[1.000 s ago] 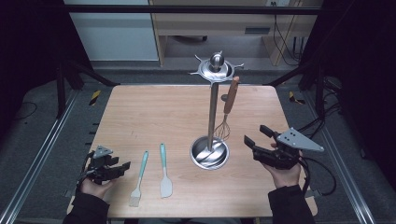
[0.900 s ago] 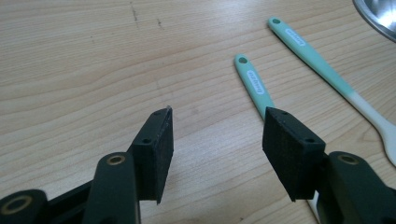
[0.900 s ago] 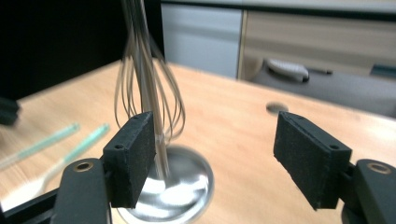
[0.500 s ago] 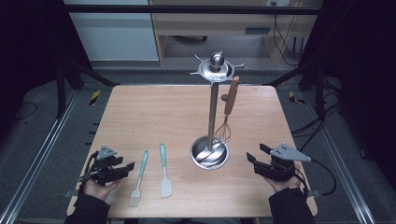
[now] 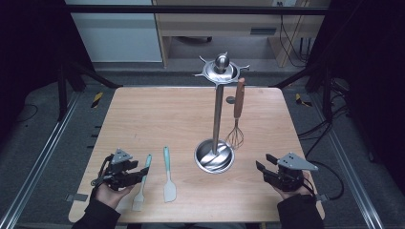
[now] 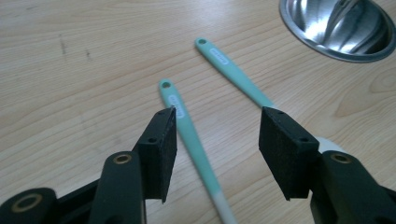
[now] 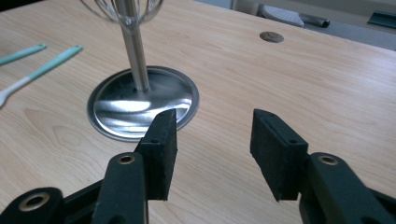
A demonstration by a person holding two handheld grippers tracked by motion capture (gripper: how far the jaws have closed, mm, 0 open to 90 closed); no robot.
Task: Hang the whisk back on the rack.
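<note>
Left gripper (image 5: 136, 172) rests low at the near-left corner of the table (image 5: 157, 114), close to the near edge; jaws released and spread, nothing between the pads; in the left gripper view the brush (image 6: 191, 135) handle runs up between the jaws, nearer the left pad, whether touching cannot be told. Brush (image 5: 142, 182) lies just right of that gripper, bristles toward the near edge; spatula (image 5: 168, 174) lies beside it, roughly parallel, apart from it, blade near. Far-left half of the table is bare wood. Right of the spatula, stand (image 5: 217, 114) upright on its round dished base (image 5: 214, 156); base holds only the pole; whisk (image 5: 236, 119) hangs from the top ring, wires just above the base's right rim. Right gripper (image 5: 263, 166) at the near-right, jaws released, holding nothing; bare wood between it and the base.
</note>
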